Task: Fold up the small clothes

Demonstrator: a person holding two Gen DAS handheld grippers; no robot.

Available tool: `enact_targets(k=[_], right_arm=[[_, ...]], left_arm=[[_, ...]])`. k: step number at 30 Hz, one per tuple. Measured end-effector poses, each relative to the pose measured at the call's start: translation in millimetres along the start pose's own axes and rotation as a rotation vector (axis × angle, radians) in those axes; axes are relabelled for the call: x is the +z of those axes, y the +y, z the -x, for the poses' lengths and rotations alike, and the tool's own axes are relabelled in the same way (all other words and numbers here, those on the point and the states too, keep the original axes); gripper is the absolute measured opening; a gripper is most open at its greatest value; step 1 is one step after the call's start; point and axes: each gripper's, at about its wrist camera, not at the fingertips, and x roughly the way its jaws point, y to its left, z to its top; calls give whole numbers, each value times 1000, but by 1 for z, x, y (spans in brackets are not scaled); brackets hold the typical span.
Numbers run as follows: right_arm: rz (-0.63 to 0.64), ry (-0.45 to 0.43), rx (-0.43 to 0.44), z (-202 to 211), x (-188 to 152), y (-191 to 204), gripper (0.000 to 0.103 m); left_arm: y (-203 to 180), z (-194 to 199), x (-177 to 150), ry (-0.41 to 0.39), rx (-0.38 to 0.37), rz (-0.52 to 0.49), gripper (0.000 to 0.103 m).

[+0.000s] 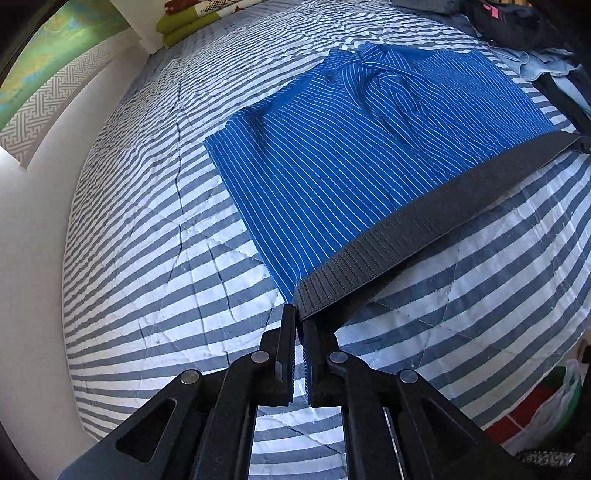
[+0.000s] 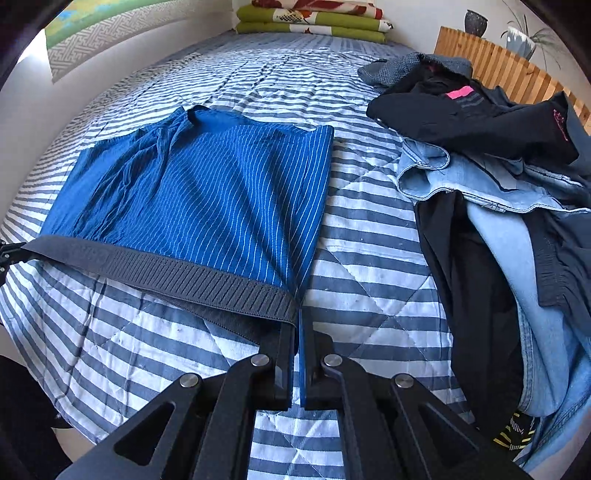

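Note:
Blue pinstriped boxer shorts [image 1: 351, 155] [image 2: 207, 188] with a wide black elastic waistband [image 1: 424, 225] [image 2: 177, 275] lie spread on the striped quilt, legs pointing away. My left gripper [image 1: 299, 314] is shut on the waistband's left corner. My right gripper [image 2: 297, 317] is shut on the waistband's right corner. The waistband is stretched taut between them and lifted a little off the bed. In the right wrist view the left gripper [image 2: 5, 254] peeks in at the left edge.
A grey-and-white striped quilt [image 2: 369, 266] covers the bed. A heap of dark and denim clothes [image 2: 498, 177] lies on the right. Folded green blankets [image 2: 314, 22] sit at the far end, a wooden headboard [image 2: 509, 70] at far right, a white wall [image 1: 33, 258] on the left.

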Motion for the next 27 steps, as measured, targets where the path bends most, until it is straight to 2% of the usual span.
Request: enact_targets(k=[3,6,7,8,9,10,12,15,21,27], right_arm=[[6,3,-14,-2,1,-2,1],[35,30,-11,-5,-1,-1,3],[47,31,-14,-5,-3,-1,7],[65,34,-17,-4,-5,-1,18],[82,37,-20,-1,-7,-1,25],[92,33,-13,3,-10,-2,27],[92,44,3,11,-14,-8,28],[45,31,56,23,-9,-24,28],[-65,-24,121,18,58,-46,28],[-168,43,169,-46,130,-52,28]], left_arm=[[-3,2,4,6,-9,-16,11],[-15,15,-5,1,-22,-57,25],[-18,19,-10,-1,-30,-67,32],[-20,24,-14,-2,-43,-72,34],[-21,29,-19,-2,-59,-69,34],[-20,33,-24,-3,-77,-69,34],[-15,47,-33,-23,-96,-50,34],[15,59,-29,-56,-110,46,34],[73,57,17,-111,-66,207,34],[103,27,69,-102,-83,297,34]])
